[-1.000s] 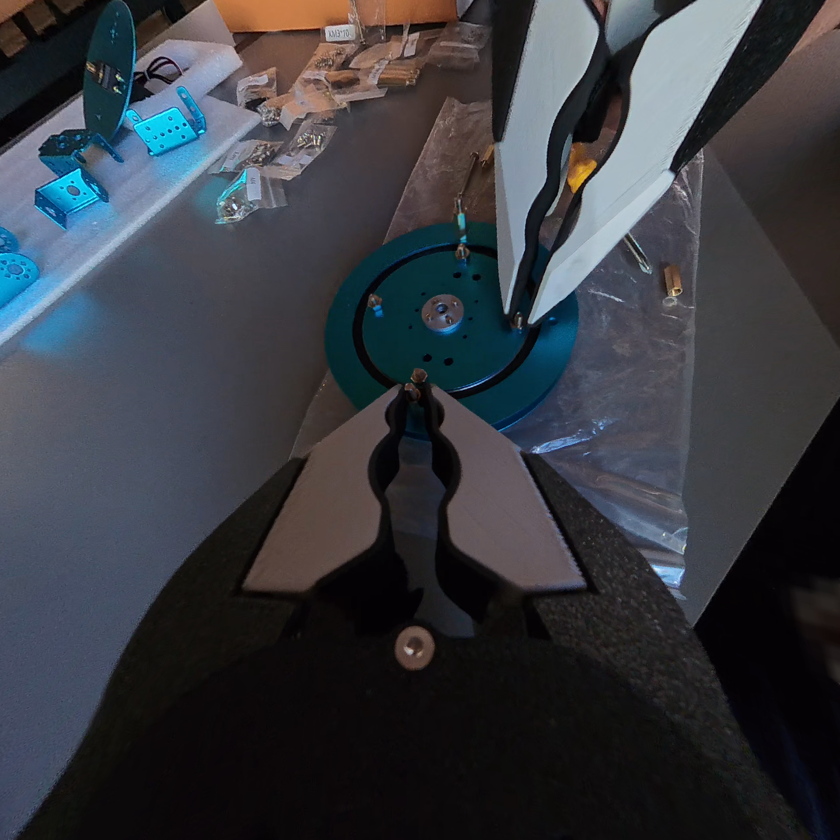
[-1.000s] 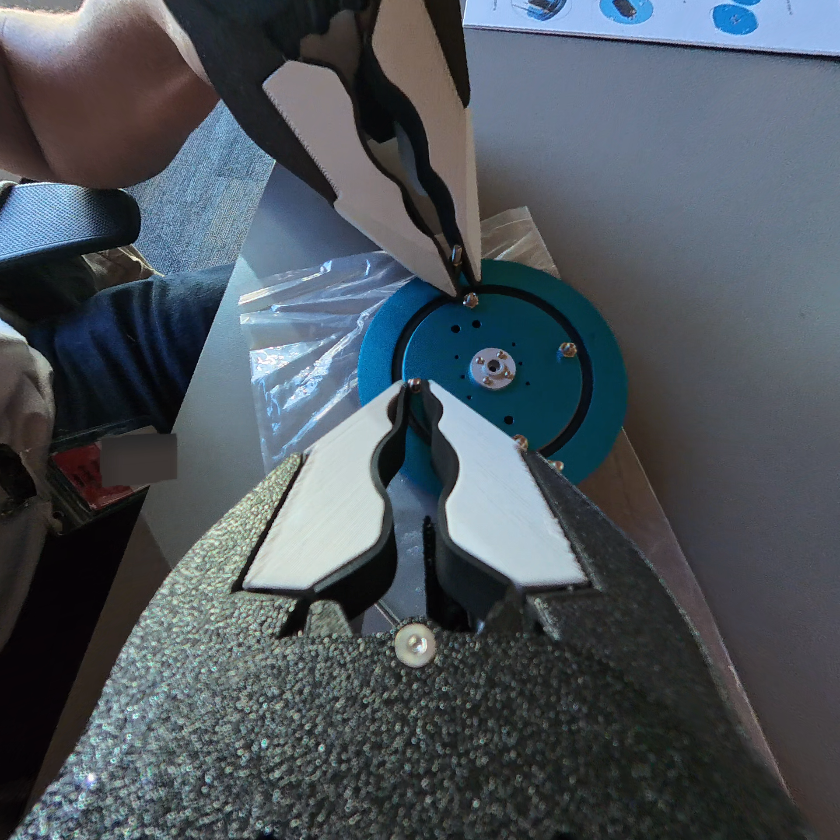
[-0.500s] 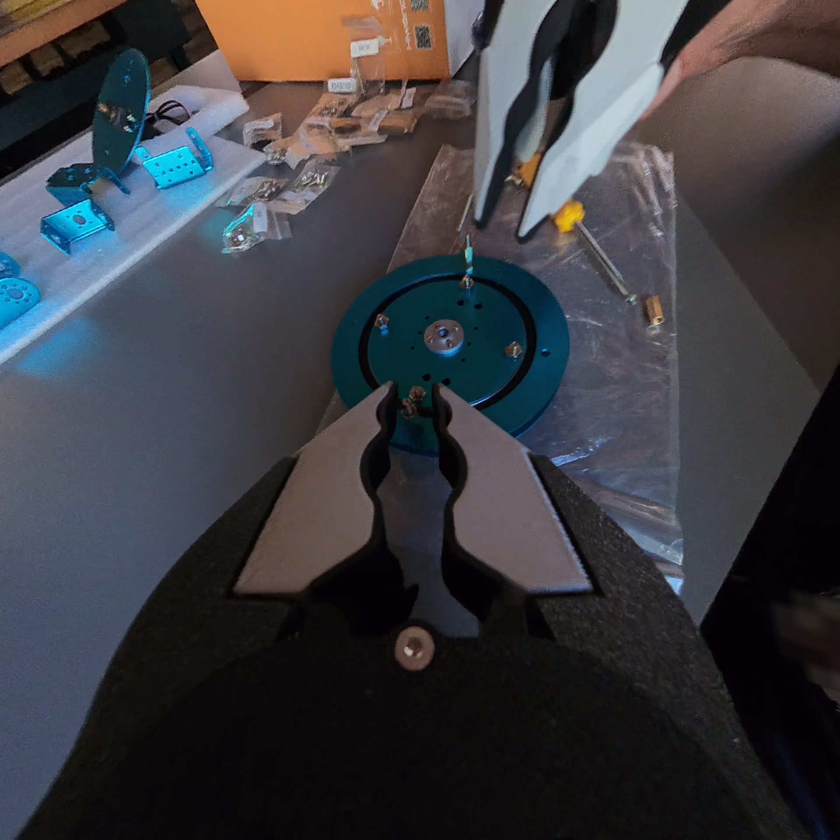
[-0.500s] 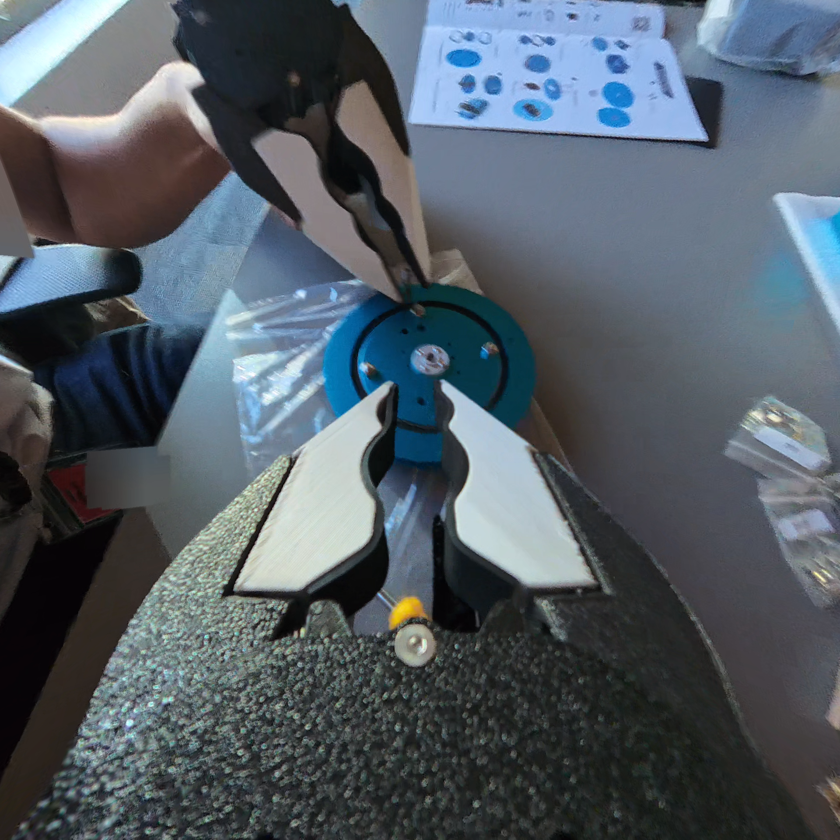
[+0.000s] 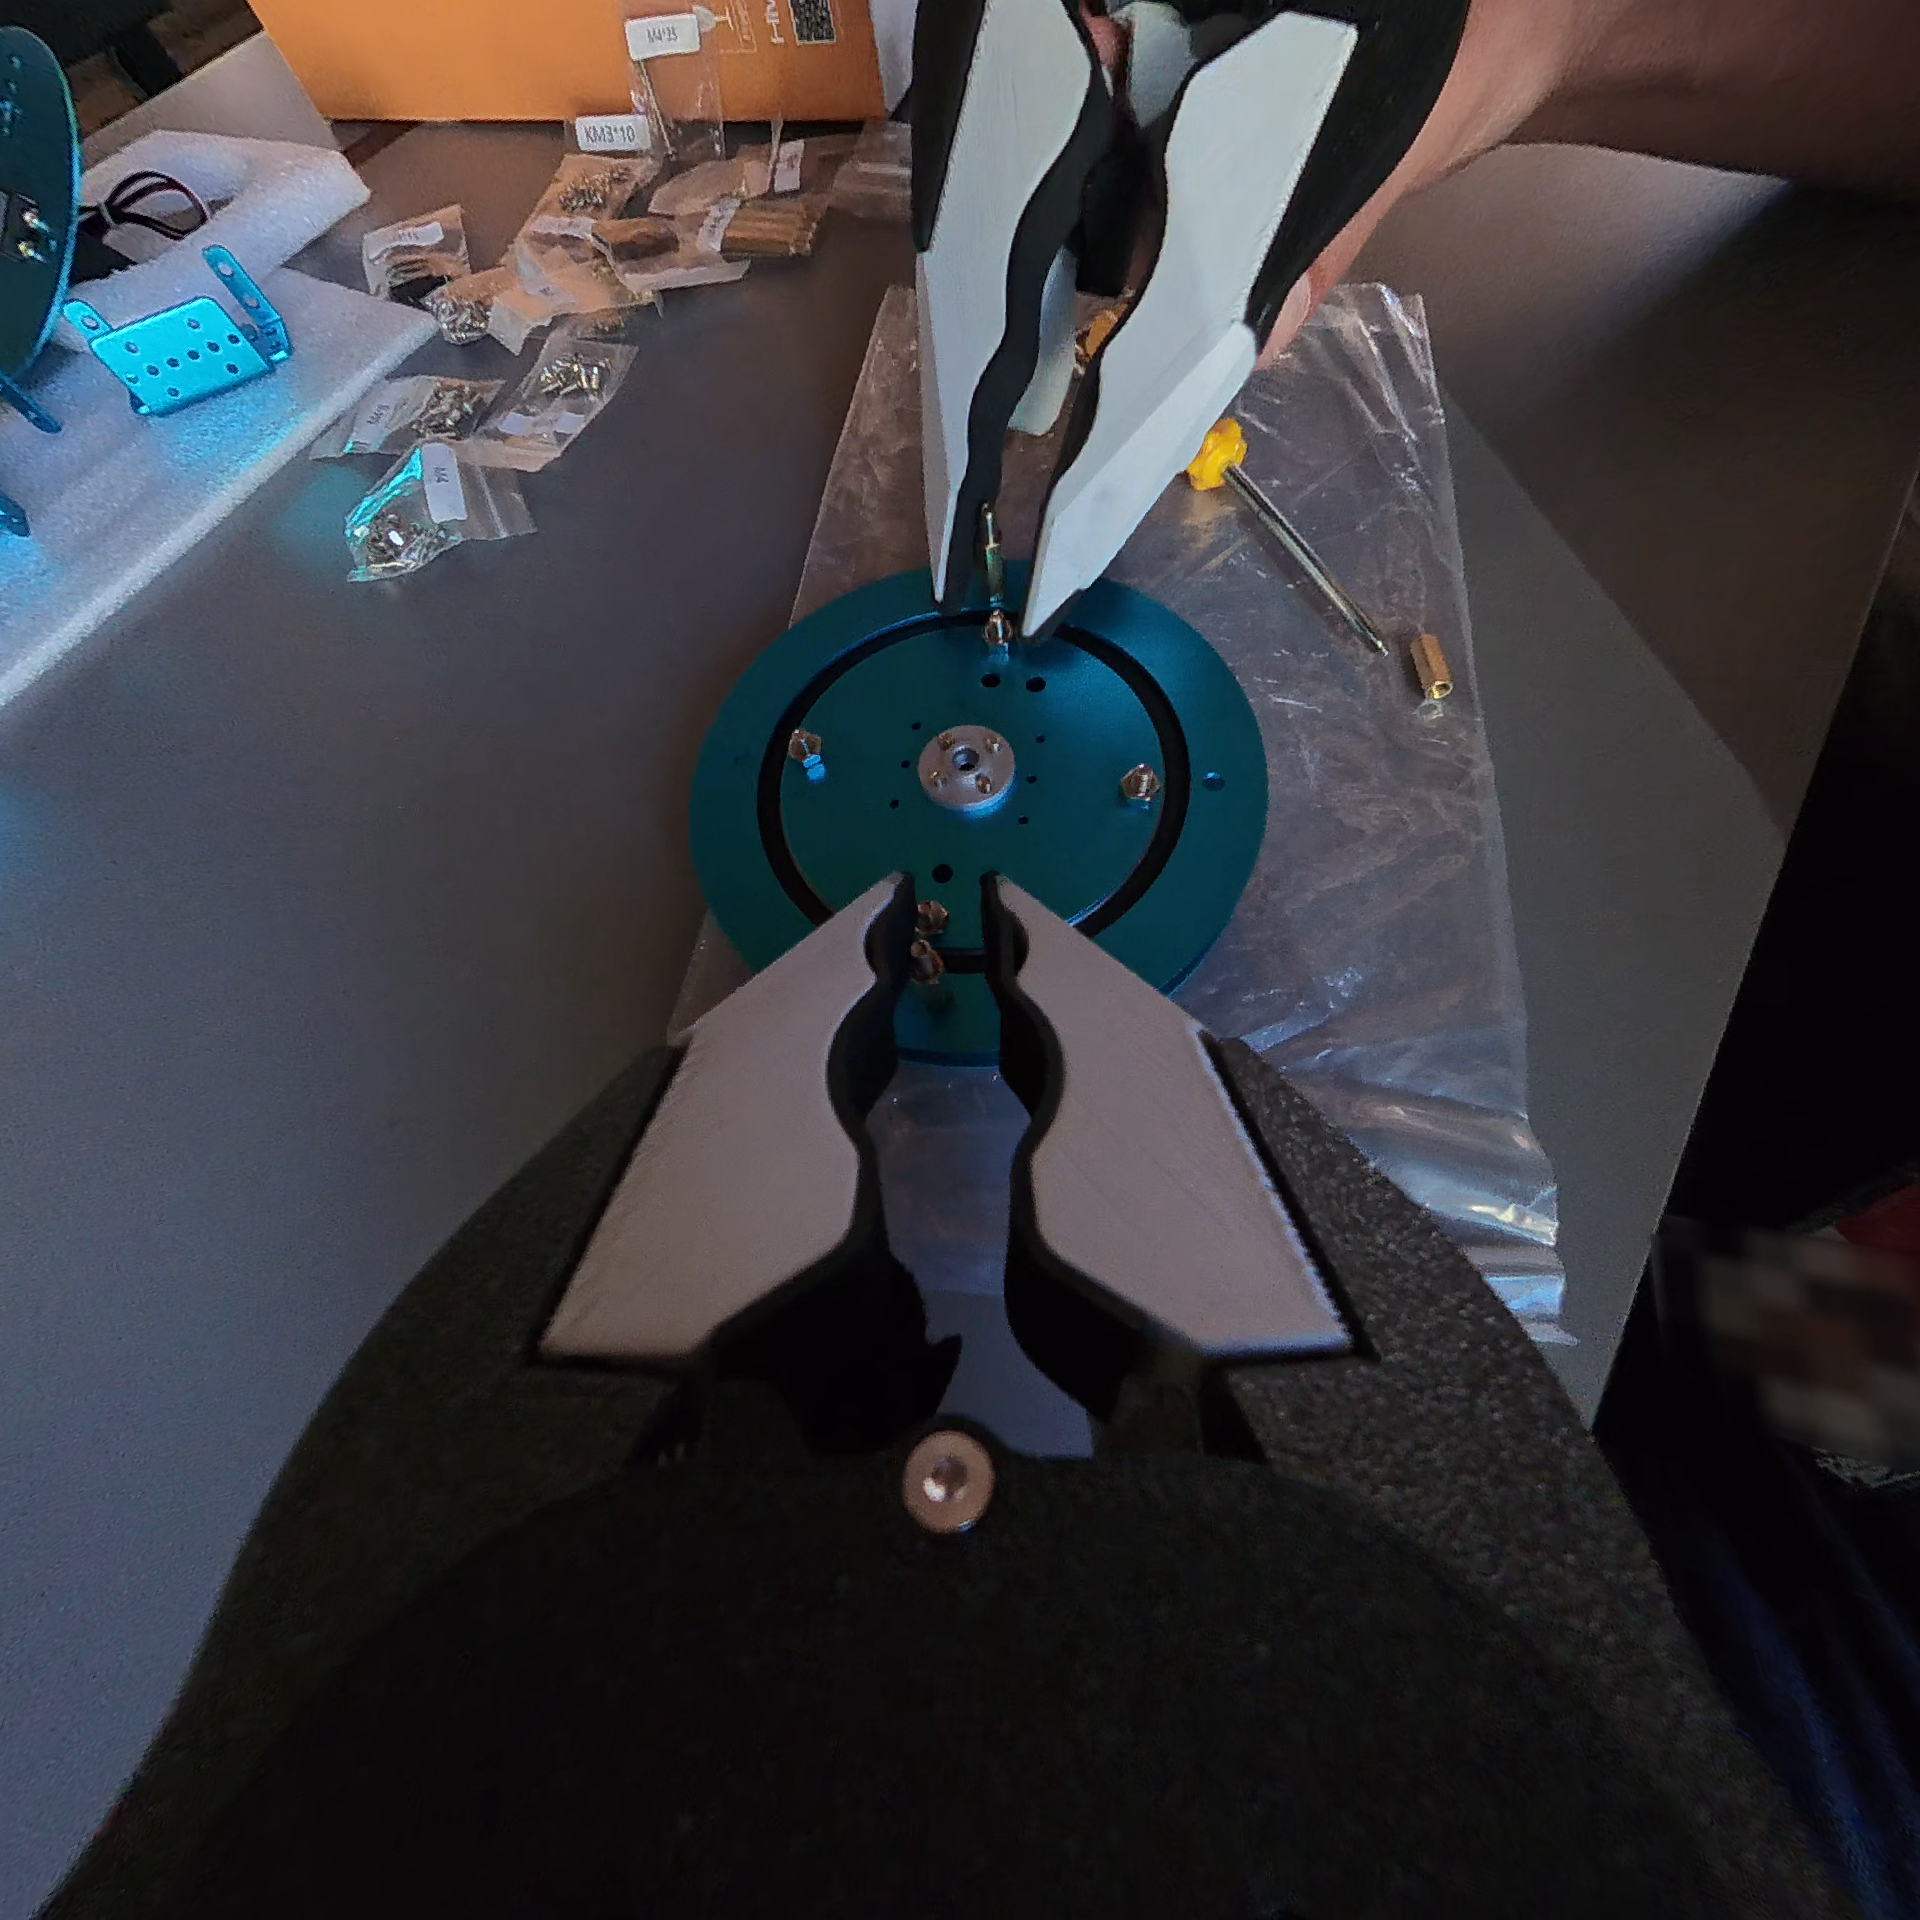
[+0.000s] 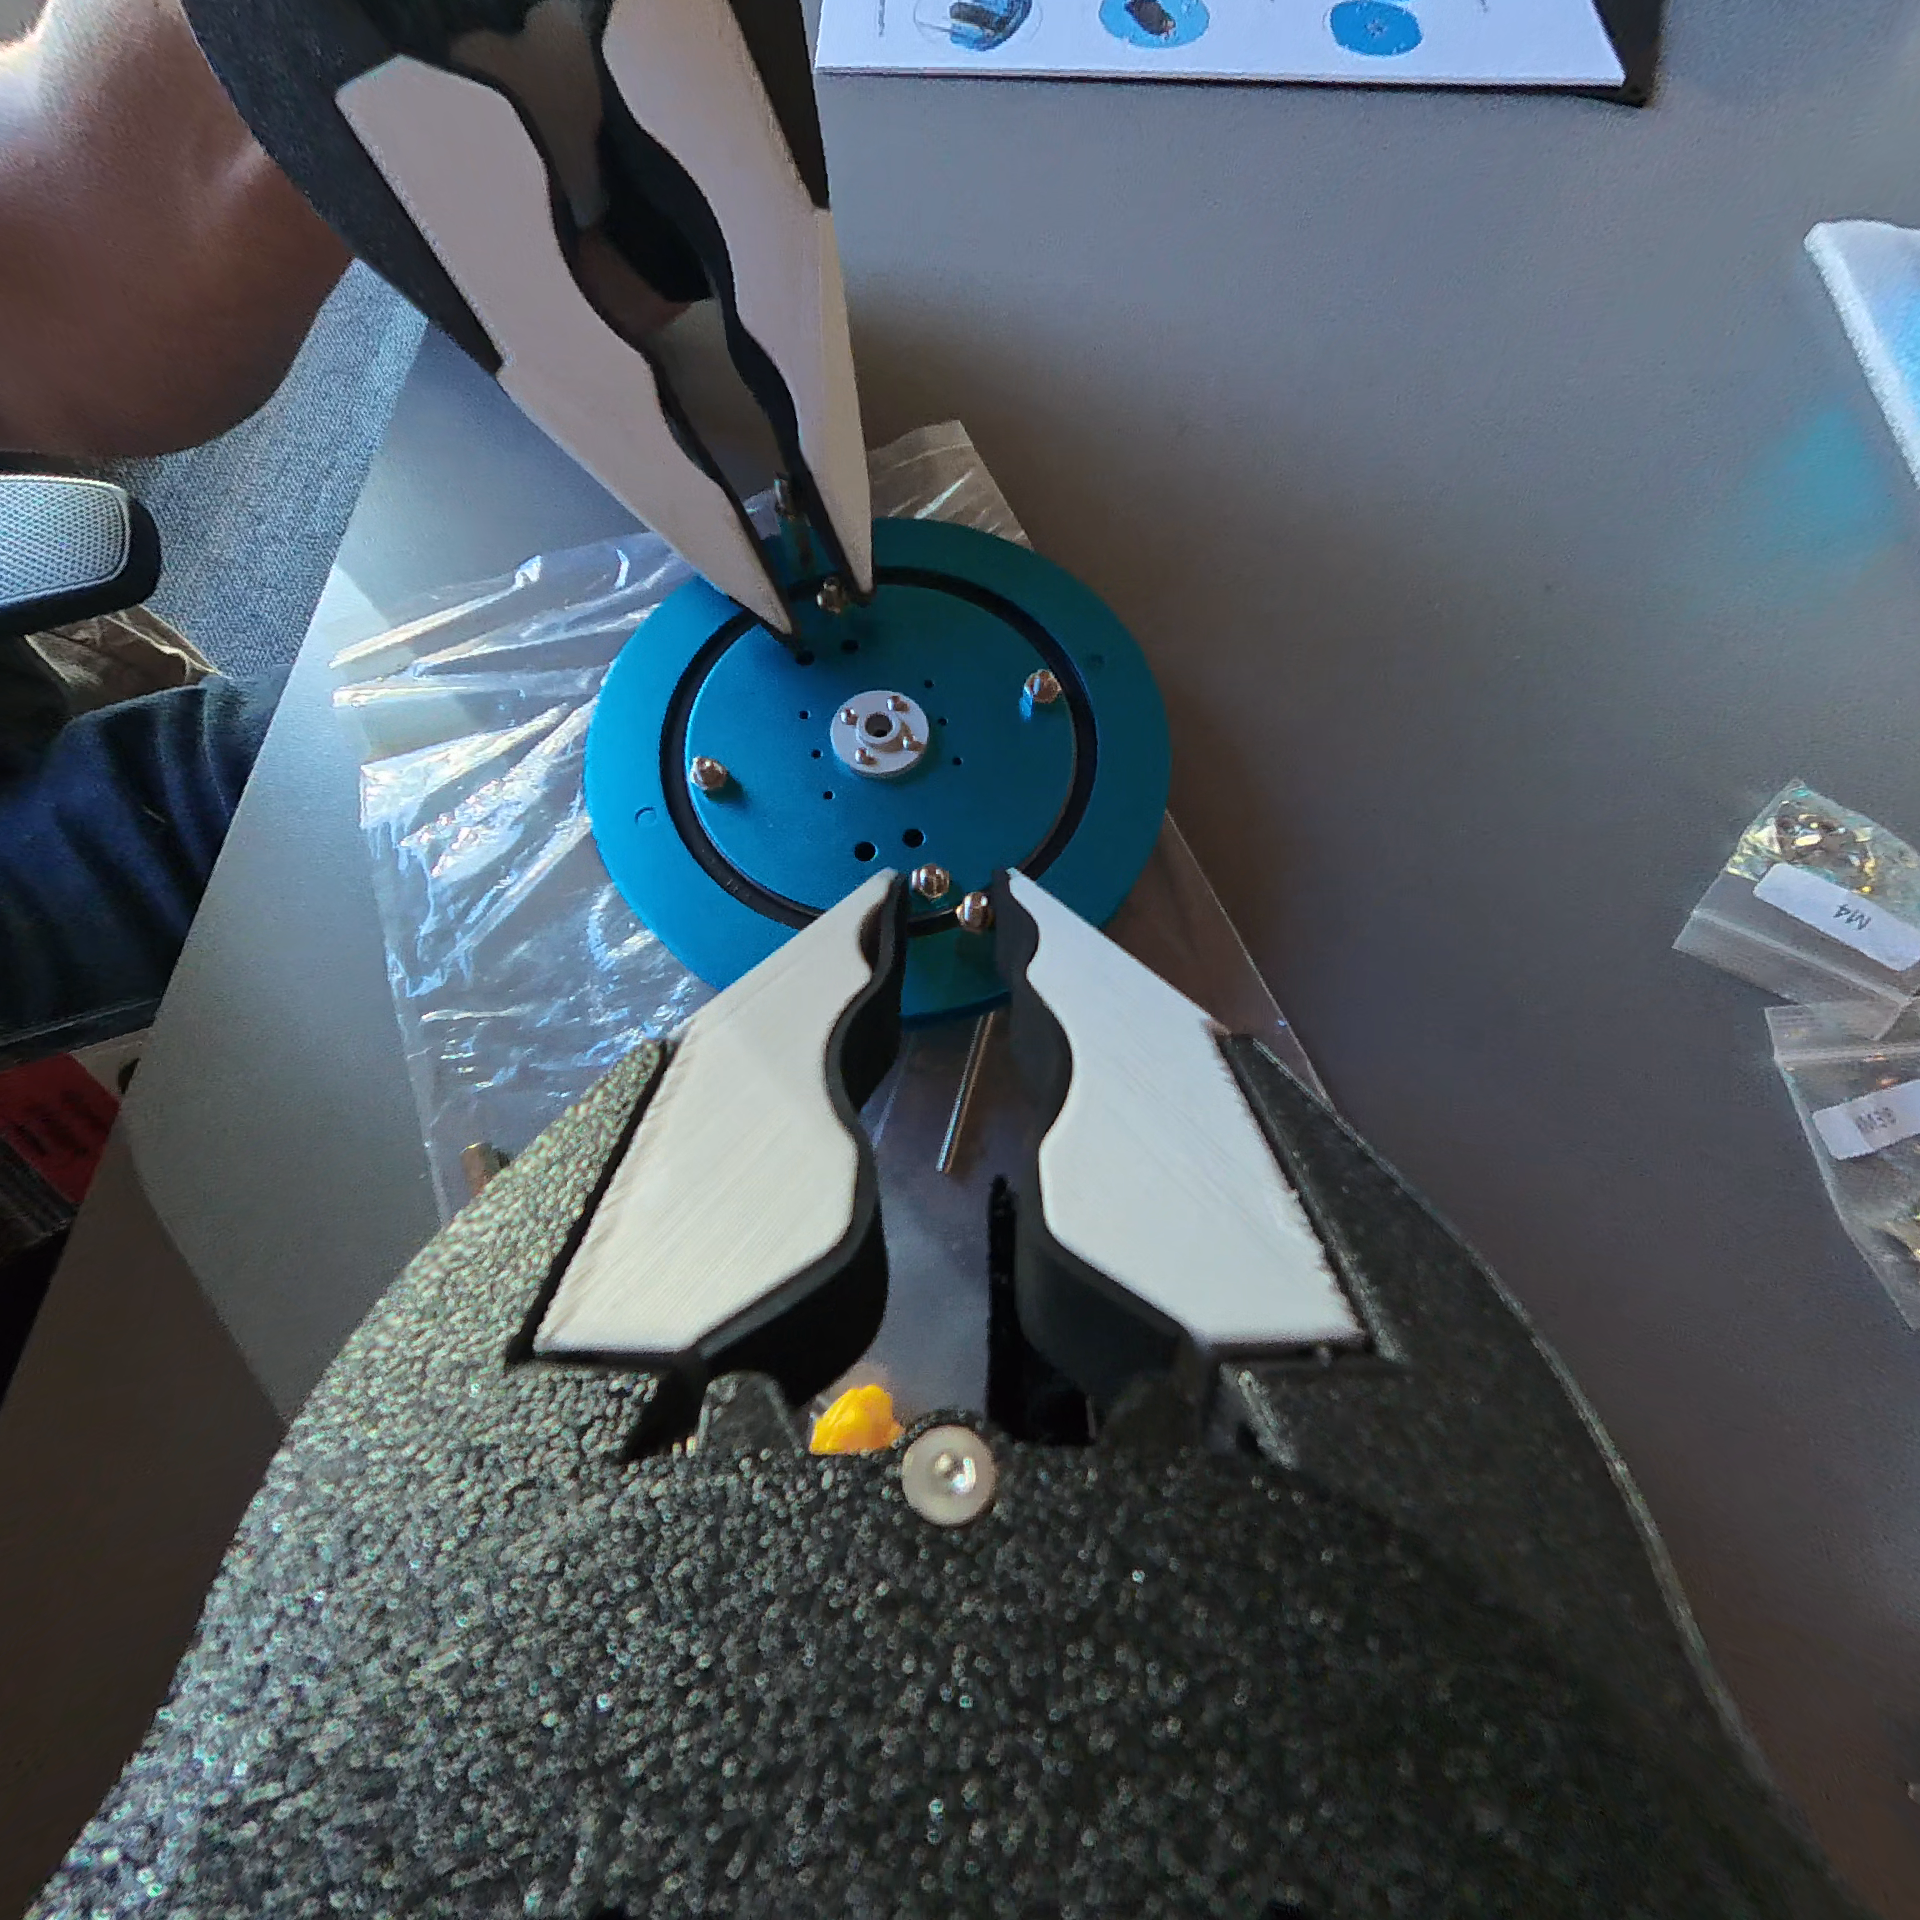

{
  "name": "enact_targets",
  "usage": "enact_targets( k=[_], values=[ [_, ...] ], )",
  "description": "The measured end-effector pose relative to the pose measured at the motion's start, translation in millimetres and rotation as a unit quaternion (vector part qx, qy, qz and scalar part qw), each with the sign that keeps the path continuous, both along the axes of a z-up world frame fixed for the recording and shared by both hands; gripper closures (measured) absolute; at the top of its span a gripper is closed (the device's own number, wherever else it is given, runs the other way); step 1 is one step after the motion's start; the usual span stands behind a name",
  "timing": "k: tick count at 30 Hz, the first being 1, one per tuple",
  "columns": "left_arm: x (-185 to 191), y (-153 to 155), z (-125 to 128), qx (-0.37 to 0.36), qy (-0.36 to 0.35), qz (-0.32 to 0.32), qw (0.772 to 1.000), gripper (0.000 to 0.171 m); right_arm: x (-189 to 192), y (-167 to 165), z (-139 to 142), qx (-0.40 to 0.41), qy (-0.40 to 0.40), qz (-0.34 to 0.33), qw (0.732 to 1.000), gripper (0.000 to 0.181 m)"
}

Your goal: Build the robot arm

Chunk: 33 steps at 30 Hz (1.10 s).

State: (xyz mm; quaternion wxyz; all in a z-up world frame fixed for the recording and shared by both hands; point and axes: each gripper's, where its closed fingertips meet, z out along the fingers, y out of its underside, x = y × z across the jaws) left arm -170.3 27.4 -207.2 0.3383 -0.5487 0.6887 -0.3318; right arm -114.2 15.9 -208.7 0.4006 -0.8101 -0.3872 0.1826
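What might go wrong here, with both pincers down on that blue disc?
1. The left gripper and right gripper stand open around small brass posts; a nudge might topple one.
2. The blue disc lies on a plastic bag near the edge of the table; a push might slide it.

We could not tell whether the left claw [image 5: 943, 883] touched the small brass stud [image 5: 928, 916] between its tips, nor whether the right claw [image 6: 948, 875] touched the two studs [image 6: 930, 881] before it. The yellow-handled tool [image 6: 850, 1421] lay mostly hidden under the right claw's body. The orange box [image 5: 499, 52] at the worktop's [image 5: 416, 831] far edge and the printed sheet [image 6: 1247, 42] were cut off by the frame. The contents of the small bags [image 5: 436, 509] were too small for us to identify.
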Motion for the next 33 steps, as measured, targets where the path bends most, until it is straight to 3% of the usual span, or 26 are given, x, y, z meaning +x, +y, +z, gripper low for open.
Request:
enact_targets(
  k=[4,16,21,26,33],
  values=[
    [-0.2,1.5,0.1,0.006,-0.001,0.000,1.000,0.168,-0.1,0.0,-0.4,-0.012,0.010,0.002,1.000,0.169],
    [0.0,0.1,0.1,0.008,-0.002,-0.002,1.000,0.167,-0.2,-0.2,0.0,-0.007,0.007,0.003,1.000,0.171],
    [1.3,1.5,18.2,-0.008,-0.041,0.014,0.999,0.150,11.6,-8.0,18.4,-0.001,0.031,0.018,0.999,0.167],
    [16.7,-14.7,30.8,-0.002,-0.033,-0.066,0.997,0.151,24.6,-17.6,16.9,-0.042,0.020,0.066,0.997,0.163],
    [56.7,-14.6,12.7,-0.035,0.065,-0.139,0.988,0.152,20.4,-11.5,3.3,-0.010,0.014,0.096,0.995,0.160]
  ],
)
